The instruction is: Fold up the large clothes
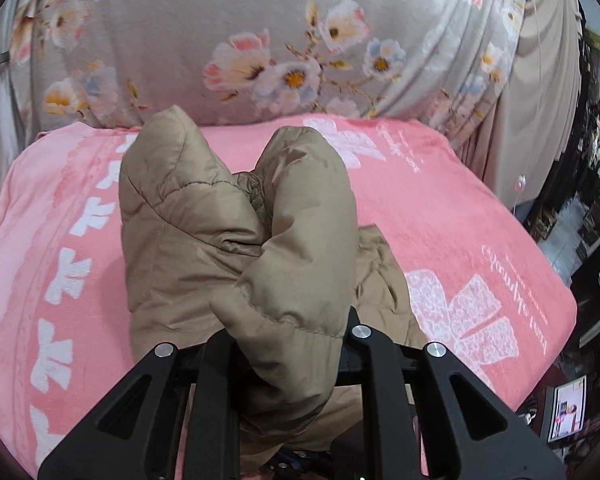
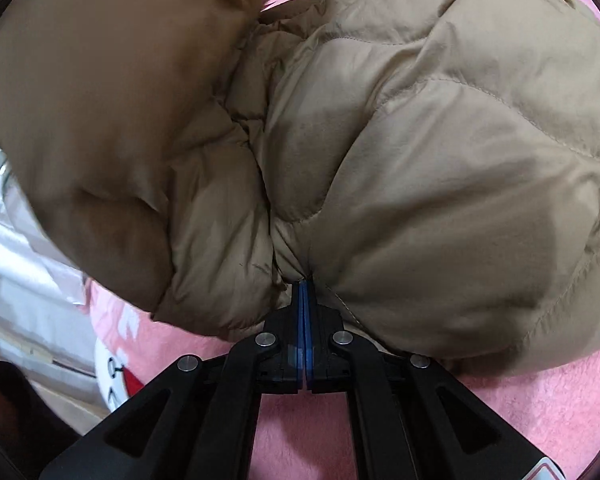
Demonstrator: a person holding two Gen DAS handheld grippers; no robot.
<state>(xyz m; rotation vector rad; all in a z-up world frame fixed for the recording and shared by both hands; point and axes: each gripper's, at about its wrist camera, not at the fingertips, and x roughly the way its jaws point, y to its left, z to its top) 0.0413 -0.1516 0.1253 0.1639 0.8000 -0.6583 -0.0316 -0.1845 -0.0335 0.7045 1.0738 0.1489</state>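
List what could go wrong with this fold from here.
1. The right gripper pinches only a small tuck of the tan puffer jacket; the slick shell may slip out under load.
2. The jacket's padding bulges over the left gripper, hiding its fingertips, so that grip is hard to judge.
3. The puffy panels may spring open on the pink blanket.

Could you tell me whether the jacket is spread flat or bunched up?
Bunched up: the jacket rises in puffy humps above the pink blanket, with both grippers' jaws pinching it.
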